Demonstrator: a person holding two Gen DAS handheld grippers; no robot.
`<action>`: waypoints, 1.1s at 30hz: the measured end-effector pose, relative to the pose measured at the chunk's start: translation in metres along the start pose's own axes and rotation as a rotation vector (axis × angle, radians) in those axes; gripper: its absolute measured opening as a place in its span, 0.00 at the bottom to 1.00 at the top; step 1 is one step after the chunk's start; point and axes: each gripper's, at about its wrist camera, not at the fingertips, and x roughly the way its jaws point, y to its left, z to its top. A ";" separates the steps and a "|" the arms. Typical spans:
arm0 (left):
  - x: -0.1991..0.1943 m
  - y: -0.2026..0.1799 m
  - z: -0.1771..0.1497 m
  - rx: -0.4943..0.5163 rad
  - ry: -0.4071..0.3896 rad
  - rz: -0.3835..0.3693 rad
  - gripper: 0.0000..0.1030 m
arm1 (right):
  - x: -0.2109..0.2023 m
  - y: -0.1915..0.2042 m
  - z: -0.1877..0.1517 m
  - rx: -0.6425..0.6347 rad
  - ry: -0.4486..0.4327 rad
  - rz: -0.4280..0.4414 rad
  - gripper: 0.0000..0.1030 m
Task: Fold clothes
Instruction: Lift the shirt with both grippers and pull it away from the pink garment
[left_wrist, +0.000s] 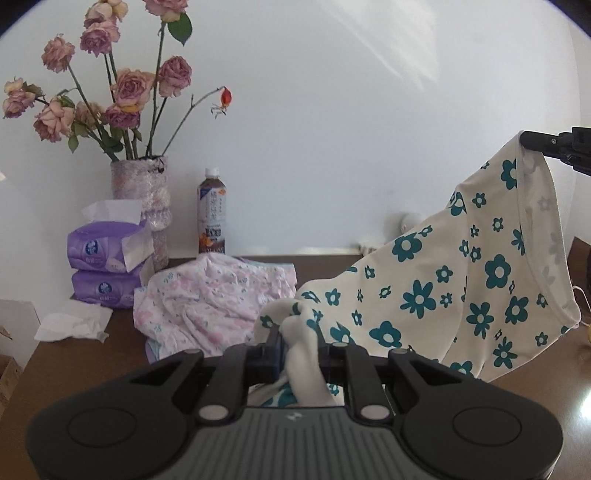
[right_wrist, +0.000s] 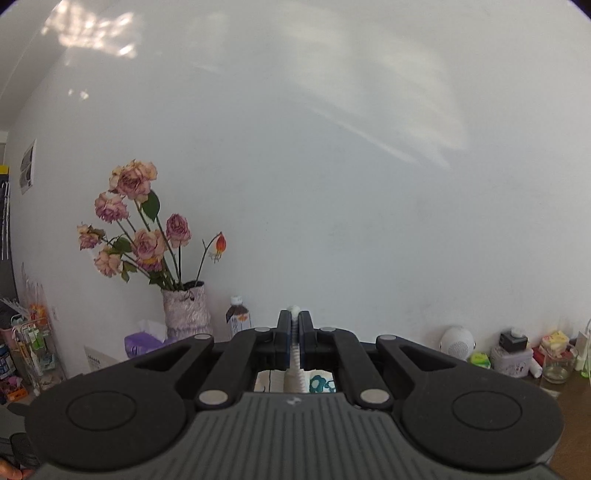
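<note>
Both grippers held the floral garment (left_wrist: 461, 273) clear above the table (left_wrist: 118, 354). The left gripper (left_wrist: 299, 347) was clamped on a bunched wad of cloth; the right gripper (right_wrist: 294, 332) was pinched on a thin edge, held higher. Judged step: spreading before the first fold. To do it well, the left should probably regrip a single edge, level both grippers, and draw the cloth taut. The left view showed the drape and the pink garment (left_wrist: 210, 295) behind; the right view showed only a sliver of fabric, so its grasp point was unclear.

Home: rose vase (left_wrist: 142, 184), tissue packs (left_wrist: 107, 254)
</note>
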 end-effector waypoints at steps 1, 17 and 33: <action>-0.001 -0.002 -0.009 0.008 0.022 -0.010 0.13 | -0.003 -0.004 -0.011 0.023 0.032 0.006 0.03; 0.003 -0.027 -0.069 0.138 0.159 0.023 0.20 | -0.019 -0.010 -0.133 0.118 0.260 0.075 0.03; -0.025 -0.075 -0.047 0.350 0.087 0.005 0.70 | -0.069 -0.036 -0.178 0.141 0.367 -0.013 0.64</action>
